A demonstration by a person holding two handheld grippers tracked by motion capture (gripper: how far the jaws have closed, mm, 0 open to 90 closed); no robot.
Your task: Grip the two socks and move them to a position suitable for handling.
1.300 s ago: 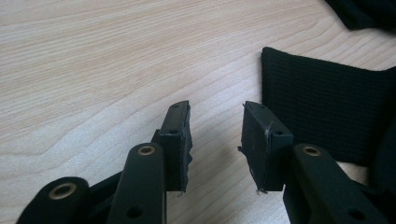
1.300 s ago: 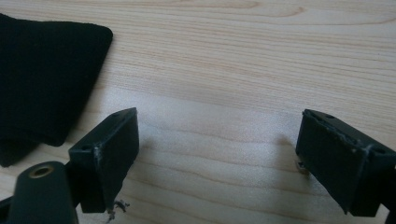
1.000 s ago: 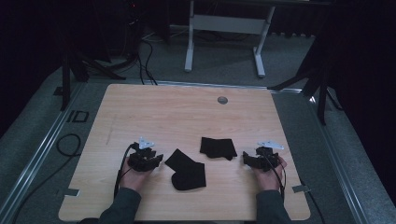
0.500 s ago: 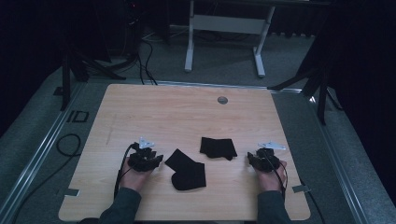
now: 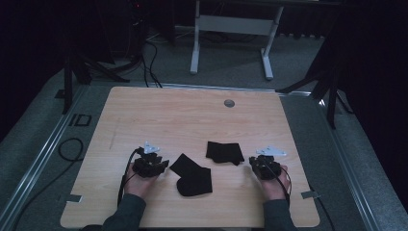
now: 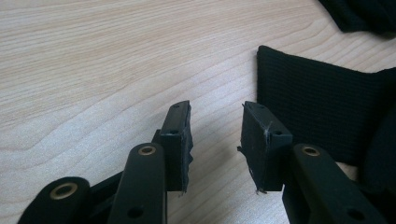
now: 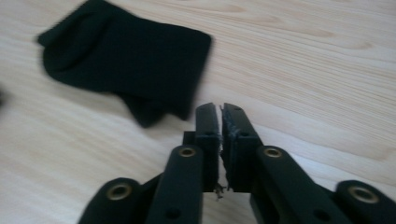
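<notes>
I hold the left gripper (image 5: pixel 161 165) low over the table (image 5: pixel 159 115) with its jaws parted and nothing between the pads (image 6: pixel 180 140). The near sock (image 5: pixel 191 174), a black one, lies flat just to the right of that gripper; in the left gripper view its ribbed cuff (image 6: pixel 317 112) sits just ahead and to the right of the right jaw, apart from it.

The right gripper (image 5: pixel 253 164) has just been closing; its jaws now stand pressed together on nothing (image 7: pixel 220 122). The far sock (image 5: pixel 224 152), folded, lies just to the left of it; in the right gripper view it (image 7: pixel 130 58) lies ahead and to the left of the jaw tips, close but apart.

No container stands on the table.
</notes>
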